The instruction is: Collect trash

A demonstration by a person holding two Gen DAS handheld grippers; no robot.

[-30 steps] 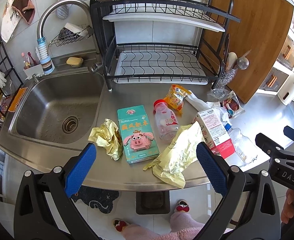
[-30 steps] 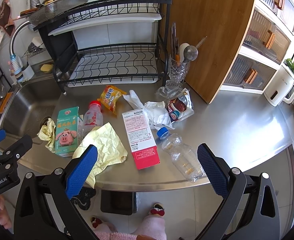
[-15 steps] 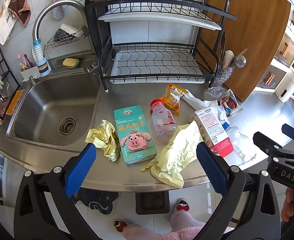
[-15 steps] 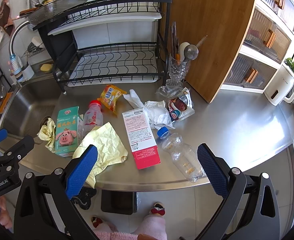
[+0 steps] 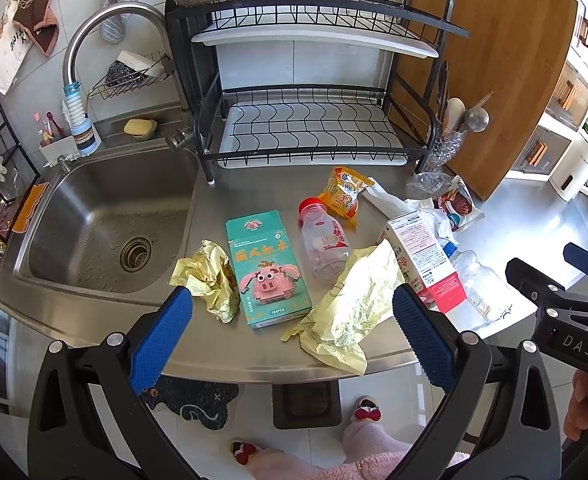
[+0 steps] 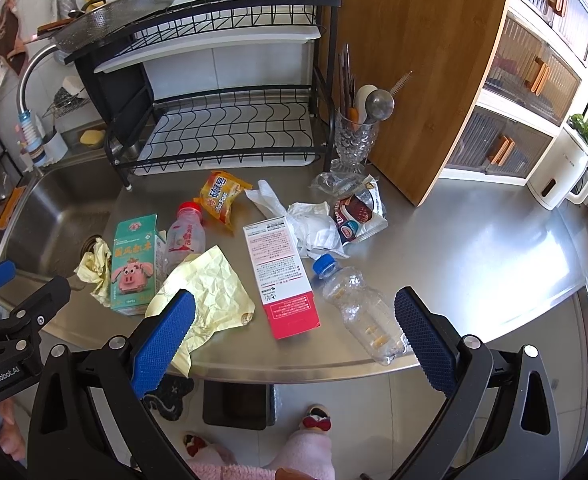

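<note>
Both claws are hovering wide open and empty off the front edge of the surface (image 6: 493, 264), presumably choosing a first piece. The left claw (image 5: 292, 312) is facing the teal pig box (image 5: 268, 266), just ahead. The right claw (image 6: 294, 314) is facing the red-and-white carton (image 6: 282, 276) (clear crushed bottle (image 6: 363, 312) lying alongside).

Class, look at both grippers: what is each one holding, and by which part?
Nothing is held. The left gripper and the right gripper are both open, short of the counter edge, with the trash lying untouched on the counter.
</note>
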